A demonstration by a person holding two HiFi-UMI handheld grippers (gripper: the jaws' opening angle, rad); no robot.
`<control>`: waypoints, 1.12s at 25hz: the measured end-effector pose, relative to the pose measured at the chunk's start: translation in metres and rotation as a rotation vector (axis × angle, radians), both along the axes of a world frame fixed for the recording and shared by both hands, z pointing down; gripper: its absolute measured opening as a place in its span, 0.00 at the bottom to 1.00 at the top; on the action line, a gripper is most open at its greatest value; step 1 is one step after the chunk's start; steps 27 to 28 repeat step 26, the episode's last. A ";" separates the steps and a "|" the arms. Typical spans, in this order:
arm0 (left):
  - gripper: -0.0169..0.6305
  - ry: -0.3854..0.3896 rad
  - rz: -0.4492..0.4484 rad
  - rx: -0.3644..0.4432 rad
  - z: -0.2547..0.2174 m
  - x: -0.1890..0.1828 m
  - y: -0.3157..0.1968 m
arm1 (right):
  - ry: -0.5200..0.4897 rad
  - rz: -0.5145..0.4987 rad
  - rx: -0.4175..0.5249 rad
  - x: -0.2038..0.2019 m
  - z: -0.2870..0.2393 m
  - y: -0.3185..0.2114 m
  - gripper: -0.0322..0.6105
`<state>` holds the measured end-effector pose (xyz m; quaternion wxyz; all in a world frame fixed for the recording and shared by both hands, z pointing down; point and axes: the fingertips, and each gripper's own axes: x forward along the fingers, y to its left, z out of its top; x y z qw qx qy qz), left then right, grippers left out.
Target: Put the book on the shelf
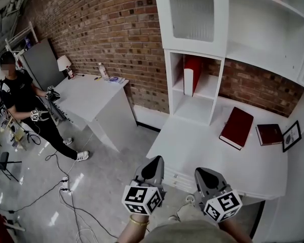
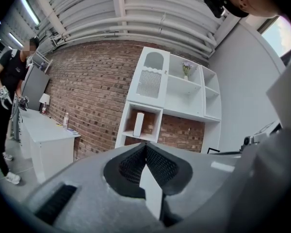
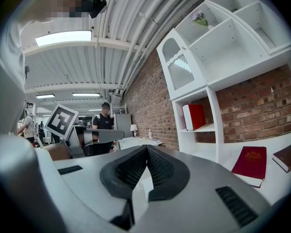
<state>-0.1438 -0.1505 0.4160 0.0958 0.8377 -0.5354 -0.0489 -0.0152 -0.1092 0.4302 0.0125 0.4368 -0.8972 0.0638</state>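
Note:
A red book [image 1: 237, 127] lies flat on the white desk [image 1: 202, 156]; the right gripper view shows this red book [image 3: 250, 161] low at the right. A smaller dark red book [image 1: 269, 134] lies to its right. Another red book [image 1: 192, 75] stands upright in the open cubby of the white shelf unit [image 1: 220, 80]. My left gripper [image 1: 153, 167] and right gripper [image 1: 204, 175] hover side by side before the desk's near edge, both well short of the books. The left gripper [image 2: 145, 145] has its jaws shut and empty, and so has the right gripper [image 3: 146, 149].
A black picture frame [image 1: 292, 135] leans at the desk's far right. A person in black [image 1: 20, 97] stands at the left beside a white table [image 1: 91, 103] with a lamp and a bottle. Cables [image 1: 66, 186] trail over the grey floor.

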 end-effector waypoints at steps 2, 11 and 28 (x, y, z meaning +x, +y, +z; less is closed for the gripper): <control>0.04 0.003 -0.004 -0.006 0.002 -0.003 0.005 | 0.005 -0.003 0.003 -0.003 0.000 0.002 0.06; 0.04 0.009 -0.002 -0.013 0.006 -0.006 0.012 | 0.002 -0.009 0.006 -0.009 0.002 0.003 0.06; 0.04 0.018 0.004 -0.024 0.008 -0.003 0.008 | 0.006 -0.016 0.006 -0.009 0.004 -0.001 0.06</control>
